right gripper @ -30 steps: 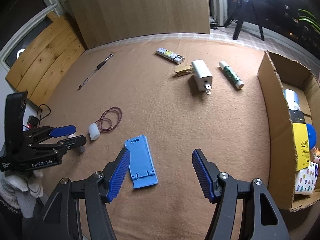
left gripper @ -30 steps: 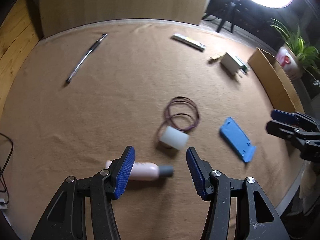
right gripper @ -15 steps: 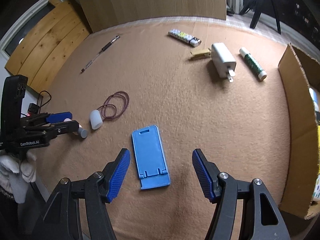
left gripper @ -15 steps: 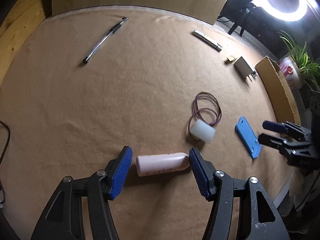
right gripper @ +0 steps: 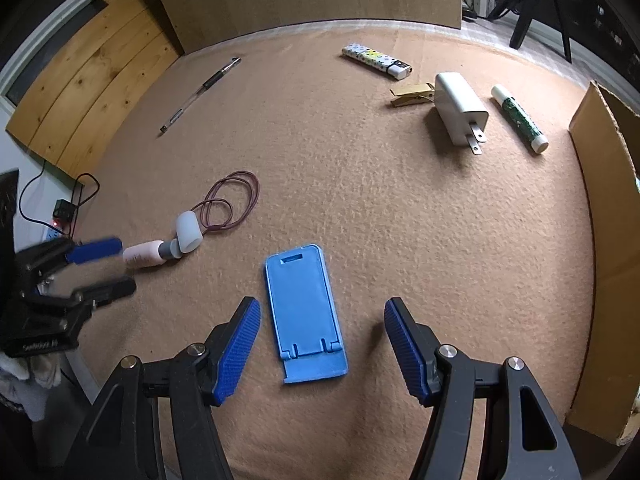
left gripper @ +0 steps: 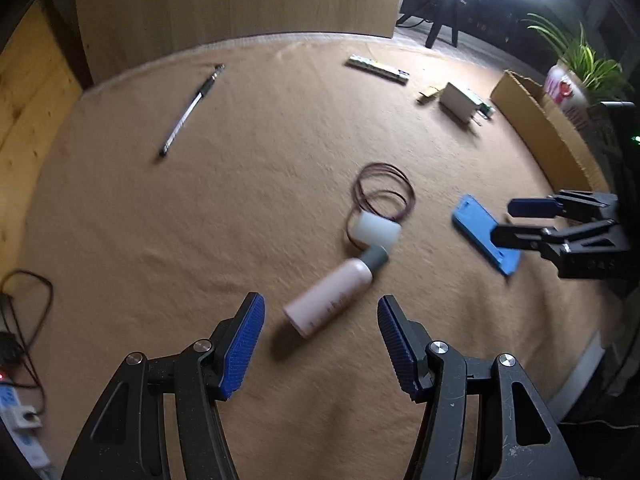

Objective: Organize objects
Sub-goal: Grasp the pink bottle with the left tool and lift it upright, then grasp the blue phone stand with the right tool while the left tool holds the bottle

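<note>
A pink bottle (left gripper: 330, 298) with a grey cap lies slanted on the tan felt table (left gripper: 240, 208). It is just beyond my left gripper (left gripper: 320, 340), which is open and not touching it. The bottle's cap end meets a white cap (left gripper: 378, 230) beside a looped maroon band (left gripper: 384, 188). A blue phone stand (right gripper: 304, 308) lies flat between the spread fingers of my open right gripper (right gripper: 322, 344), whose pads stay clear of it. The right wrist view also shows the bottle (right gripper: 144, 254) and the left gripper (right gripper: 100, 268) at far left.
A pen (right gripper: 200, 94), patterned lighter (right gripper: 376, 60), clothespin (right gripper: 412, 94), white charger (right gripper: 460, 108) and glue stick (right gripper: 520, 118) lie toward the table's back. An open cardboard box (right gripper: 608, 240) stands along the right edge. Cables and a power strip (left gripper: 16, 420) lie off the left edge.
The pink bottle lay crosswise between my left fingers; now it lies slanted just ahead of them, cap end against the white cap. My right gripper has come lower over the blue stand.
</note>
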The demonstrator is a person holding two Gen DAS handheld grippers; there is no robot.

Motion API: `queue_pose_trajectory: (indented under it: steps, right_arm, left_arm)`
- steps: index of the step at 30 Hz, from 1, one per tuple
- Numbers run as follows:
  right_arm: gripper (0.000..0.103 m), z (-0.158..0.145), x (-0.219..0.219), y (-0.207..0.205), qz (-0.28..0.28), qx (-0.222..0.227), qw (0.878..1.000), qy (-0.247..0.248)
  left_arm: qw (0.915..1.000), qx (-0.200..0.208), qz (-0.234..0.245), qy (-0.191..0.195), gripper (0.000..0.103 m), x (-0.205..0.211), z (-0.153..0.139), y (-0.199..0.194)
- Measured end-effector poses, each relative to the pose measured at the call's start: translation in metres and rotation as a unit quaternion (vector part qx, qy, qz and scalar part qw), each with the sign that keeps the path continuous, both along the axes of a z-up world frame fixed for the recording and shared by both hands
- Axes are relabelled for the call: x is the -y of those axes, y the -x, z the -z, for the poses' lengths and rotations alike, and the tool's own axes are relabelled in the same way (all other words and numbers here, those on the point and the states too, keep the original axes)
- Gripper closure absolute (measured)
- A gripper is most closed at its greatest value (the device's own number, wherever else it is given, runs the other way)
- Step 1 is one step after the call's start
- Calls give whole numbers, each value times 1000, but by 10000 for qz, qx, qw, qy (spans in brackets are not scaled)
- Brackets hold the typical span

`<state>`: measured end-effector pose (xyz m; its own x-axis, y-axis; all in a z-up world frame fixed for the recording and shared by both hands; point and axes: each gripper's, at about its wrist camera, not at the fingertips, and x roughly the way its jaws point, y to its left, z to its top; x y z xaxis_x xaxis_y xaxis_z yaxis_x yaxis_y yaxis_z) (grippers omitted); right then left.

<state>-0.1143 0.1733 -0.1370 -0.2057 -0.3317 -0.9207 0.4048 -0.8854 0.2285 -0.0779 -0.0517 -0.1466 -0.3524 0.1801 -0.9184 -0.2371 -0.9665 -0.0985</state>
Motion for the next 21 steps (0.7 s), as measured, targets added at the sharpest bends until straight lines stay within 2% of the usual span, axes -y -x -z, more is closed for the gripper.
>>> queue_pose_trajectory:
  steps: [4, 6, 8, 10, 15, 18, 21]
  right_arm:
    - [42, 2, 6, -3, -70, -29, 9999, -100]
    - [42, 2, 9, -4, -118, -73, 9997, -178]
    - [42, 3, 13, -5, -181, -128, 9993, -295]
    - [42, 4, 17, -5, -252, -148, 9987, -407]
    - [42, 7, 24, -8, -464, -195, 9967, -633]
    - [42, 8, 26, -10, -564, -220, 9952, -763]
    - [42, 9, 30, -12, -660, -282, 9934, -900]
  left_arm:
    - [9996, 42, 258, 126, 42, -9, 5, 9]
    - [9992, 137, 329, 197, 58, -15, 12, 14]
    - [9985, 287, 390, 247, 64, -18, 19, 15]
    - [9982, 267, 442, 291, 66, -23, 21, 16]
    - [9987, 314, 393, 126, 71, -27, 20, 11]
    - [9988, 378, 222, -203, 73, -28, 20, 6]
    - [9987, 374, 147, -316, 78, -33, 20, -3]
